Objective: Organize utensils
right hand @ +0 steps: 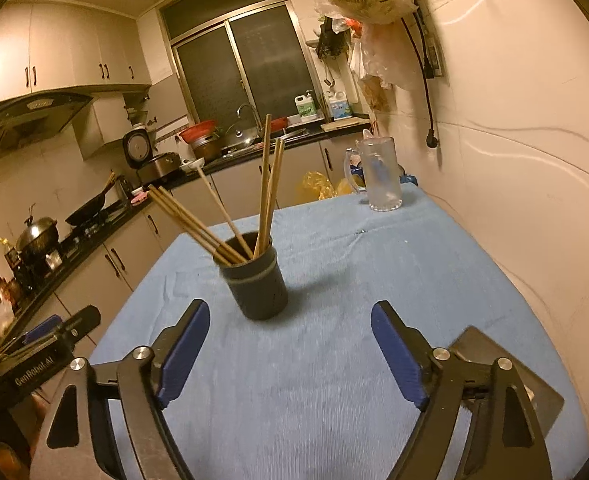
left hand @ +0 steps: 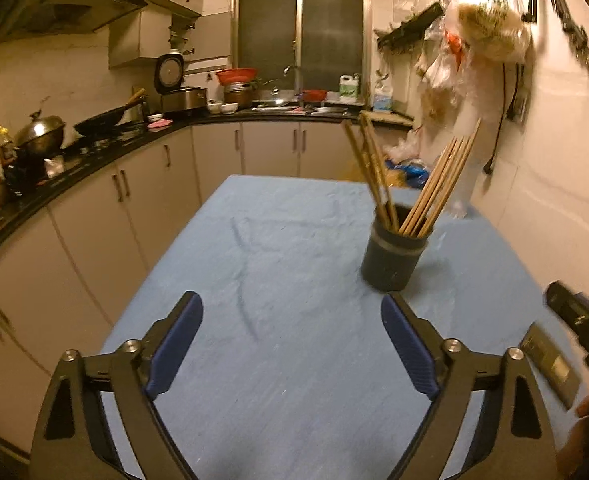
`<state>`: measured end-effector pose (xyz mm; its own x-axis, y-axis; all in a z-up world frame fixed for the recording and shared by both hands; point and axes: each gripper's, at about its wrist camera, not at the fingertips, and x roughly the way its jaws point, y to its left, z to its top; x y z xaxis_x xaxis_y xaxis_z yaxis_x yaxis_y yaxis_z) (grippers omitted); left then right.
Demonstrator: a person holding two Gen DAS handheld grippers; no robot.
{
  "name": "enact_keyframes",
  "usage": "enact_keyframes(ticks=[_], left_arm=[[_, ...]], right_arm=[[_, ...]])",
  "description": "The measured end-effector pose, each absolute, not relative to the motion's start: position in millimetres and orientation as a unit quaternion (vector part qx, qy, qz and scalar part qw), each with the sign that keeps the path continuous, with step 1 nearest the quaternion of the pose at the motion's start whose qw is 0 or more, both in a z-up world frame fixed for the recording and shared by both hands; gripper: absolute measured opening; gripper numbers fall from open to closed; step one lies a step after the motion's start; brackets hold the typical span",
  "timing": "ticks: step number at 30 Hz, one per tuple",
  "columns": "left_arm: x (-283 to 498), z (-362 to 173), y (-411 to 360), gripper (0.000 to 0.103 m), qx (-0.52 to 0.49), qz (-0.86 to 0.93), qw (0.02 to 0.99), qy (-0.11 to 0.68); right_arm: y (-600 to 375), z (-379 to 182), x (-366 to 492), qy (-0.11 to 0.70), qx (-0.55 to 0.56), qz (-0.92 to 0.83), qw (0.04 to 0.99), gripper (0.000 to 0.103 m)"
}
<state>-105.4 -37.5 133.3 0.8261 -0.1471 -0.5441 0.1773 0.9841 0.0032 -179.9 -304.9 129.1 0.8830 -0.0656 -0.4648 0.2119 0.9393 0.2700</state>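
Your left gripper (left hand: 292,320) is wide apart and holds nothing. Its blue pads (left hand: 176,346) hang over the blue cloth (left hand: 286,240) on the table. Your right gripper (right hand: 290,330) is wide apart too, with nothing between its fingers (right hand: 398,354).

The dark round cup (left hand: 392,258) stands up straight on the cloth. In the left camera it is a little far from your left gripper and off to the right. In the right camera the cup (right hand: 258,284) is just past your right gripper, a bit to the left of the middle. Neither gripper touches it.

The chopsticks (left hand: 440,184) are all standing in the cup. Some lean to the left and some lean to the right, so they fan out at the top. In the right camera the chopsticks (right hand: 268,196) stick up high out of the cup.

A clear glass mug (right hand: 378,174) stands at the far right end of the table, well away from the cup. A flat grey card (right hand: 534,384) lies on the cloth near your right gripper, partly hidden under it.

A black kitchen counter (left hand: 94,152) with pots runs along the left side
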Motion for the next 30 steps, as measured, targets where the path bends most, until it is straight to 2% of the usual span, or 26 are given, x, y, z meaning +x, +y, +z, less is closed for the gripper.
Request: enact_keyframes(ticks=[3, 19, 30], left_arm=[[-119.0, 123.7, -35.6, 0.097, 0.045, -0.070, 0.953, 0.292], [-147.6, 101.7, -25.2, 0.097, 0.088, -0.020, 0.945, 0.315], [-151.5, 88.9, -21.0, 0.097, 0.085, -0.023, 0.940, 0.328]], right_arm=[[-296.0, 125.1, -196.1, 0.224, 0.155, -0.088, 0.958, 0.093], [-267.2, 111.2, -215.3, 0.237, 0.101, -0.089, 0.962, 0.094], [-268.6, 104.5, -210.5, 0.256, 0.109, -0.092, 0.956, 0.095]])
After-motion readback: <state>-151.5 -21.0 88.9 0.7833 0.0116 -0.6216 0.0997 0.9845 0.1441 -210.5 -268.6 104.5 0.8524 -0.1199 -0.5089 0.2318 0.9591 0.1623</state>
